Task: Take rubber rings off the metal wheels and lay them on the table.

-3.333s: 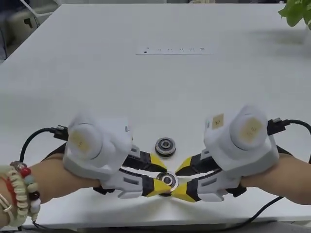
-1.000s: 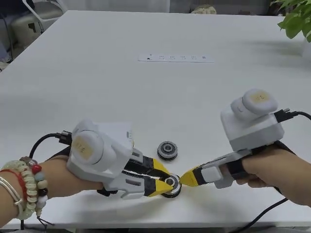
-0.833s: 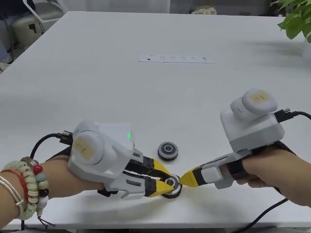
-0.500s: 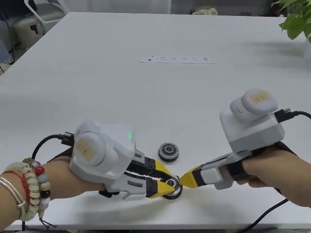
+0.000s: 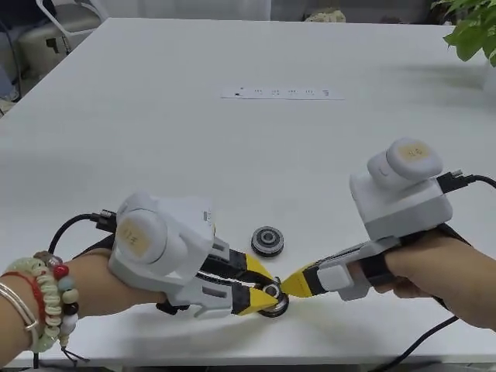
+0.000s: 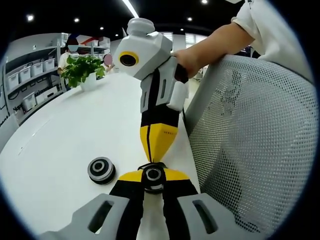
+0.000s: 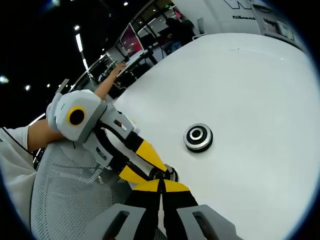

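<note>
Across the head view, the white tabletop [image 5: 232, 155] is filling nearly the whole frame. At the right of the left gripper view, a grey mesh chair [image 6: 250, 145] is standing beside the tabletop's edge.

At the lower left of the head view, the left hand-held gripper [image 5: 260, 291] is pointing right and clamping its yellow tips on the sides of the held wheel [image 5: 273, 300]. From the lower right, the right hand-held gripper [image 5: 293, 285] is pointing left with its jaws pressed together, the tips touching that wheel's rim. Whether they are pinching the rubber cannot be told.

A leafy plant [image 5: 469, 27] is showing at the upper right corner. A white power strip [image 5: 280, 93] is lying crosswise in the upper middle, its markings too small to read. Wall lettering at the top right of the right gripper view is too blurred to read.

The held wheel is sitting at the bottom centre by the tabletop's near edge, its flat face and bore turning upward. The free wheel [image 5: 267, 240] is lying flat just above it, apart from both grippers, bore up, a dark rubber ring [image 7: 188, 142] circling its metal hub.
</note>
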`<act>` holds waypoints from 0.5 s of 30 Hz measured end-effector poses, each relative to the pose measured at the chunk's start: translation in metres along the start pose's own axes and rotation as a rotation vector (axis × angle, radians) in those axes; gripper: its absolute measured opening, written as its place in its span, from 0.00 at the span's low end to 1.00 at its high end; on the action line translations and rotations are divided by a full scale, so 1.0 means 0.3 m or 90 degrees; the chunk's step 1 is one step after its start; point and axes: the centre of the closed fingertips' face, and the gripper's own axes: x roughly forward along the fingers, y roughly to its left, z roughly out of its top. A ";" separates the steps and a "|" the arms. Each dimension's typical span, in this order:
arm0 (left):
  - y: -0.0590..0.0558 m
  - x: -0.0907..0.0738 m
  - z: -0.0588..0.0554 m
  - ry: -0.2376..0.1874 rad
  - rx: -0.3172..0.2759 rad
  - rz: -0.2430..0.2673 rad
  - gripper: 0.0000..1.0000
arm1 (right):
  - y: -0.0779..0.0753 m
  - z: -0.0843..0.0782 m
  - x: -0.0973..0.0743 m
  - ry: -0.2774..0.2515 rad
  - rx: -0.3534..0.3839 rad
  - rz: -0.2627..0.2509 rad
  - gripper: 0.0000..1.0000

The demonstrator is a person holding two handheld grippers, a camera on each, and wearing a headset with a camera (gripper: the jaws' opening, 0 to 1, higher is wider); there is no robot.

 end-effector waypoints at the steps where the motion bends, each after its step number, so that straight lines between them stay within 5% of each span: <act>1: 0.000 0.000 0.000 0.000 0.000 0.000 0.08 | 0.001 0.001 0.000 -0.001 0.001 0.001 0.00; 15: 0.007 0.004 0.001 -0.001 -0.002 0.005 0.08 | 0.005 0.008 -0.003 -0.010 0.013 0.006 0.00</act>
